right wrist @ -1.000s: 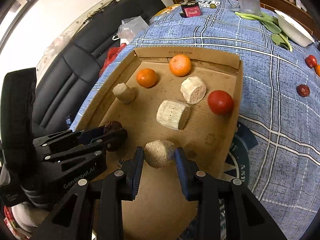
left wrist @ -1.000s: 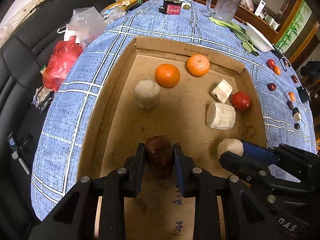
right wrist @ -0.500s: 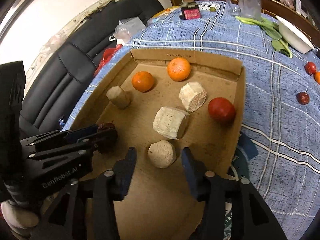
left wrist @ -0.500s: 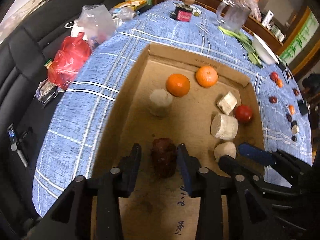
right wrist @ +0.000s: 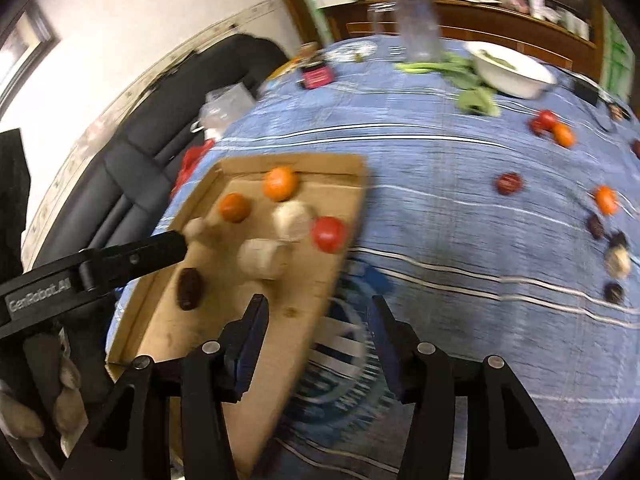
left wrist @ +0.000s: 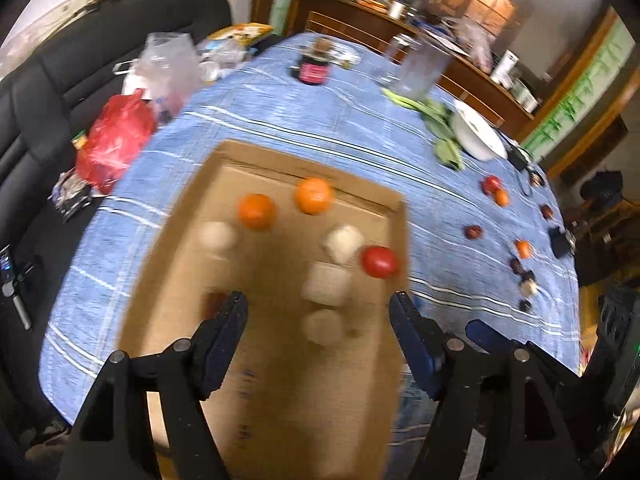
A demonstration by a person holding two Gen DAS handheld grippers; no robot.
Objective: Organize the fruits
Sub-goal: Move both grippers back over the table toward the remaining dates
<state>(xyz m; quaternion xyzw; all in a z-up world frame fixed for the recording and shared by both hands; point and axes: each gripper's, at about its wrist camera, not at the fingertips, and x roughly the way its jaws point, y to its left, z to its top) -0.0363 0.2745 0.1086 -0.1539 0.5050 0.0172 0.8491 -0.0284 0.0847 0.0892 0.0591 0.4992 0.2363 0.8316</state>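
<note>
You've just let go of both pieces: your left gripper (left wrist: 318,314) and right gripper (right wrist: 316,326) now hang wide open and empty, pulled back above the cardboard box (right wrist: 256,344). The dark fruit (right wrist: 189,289) and the pale chunk (left wrist: 323,326) you dropped sit in the box near the oranges (left wrist: 256,211). More fruit (right wrist: 509,183) waits on the tablecloth (right wrist: 460,160), probably next.

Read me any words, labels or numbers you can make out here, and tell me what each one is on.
"GenRobot.AI": white lettering on the left gripper, along its black arm in the right wrist view.
Dark jar with a pink label: too blurred to read.
Cardboard box: faint dark marks, unreadable.
Nothing else is legible.
</note>
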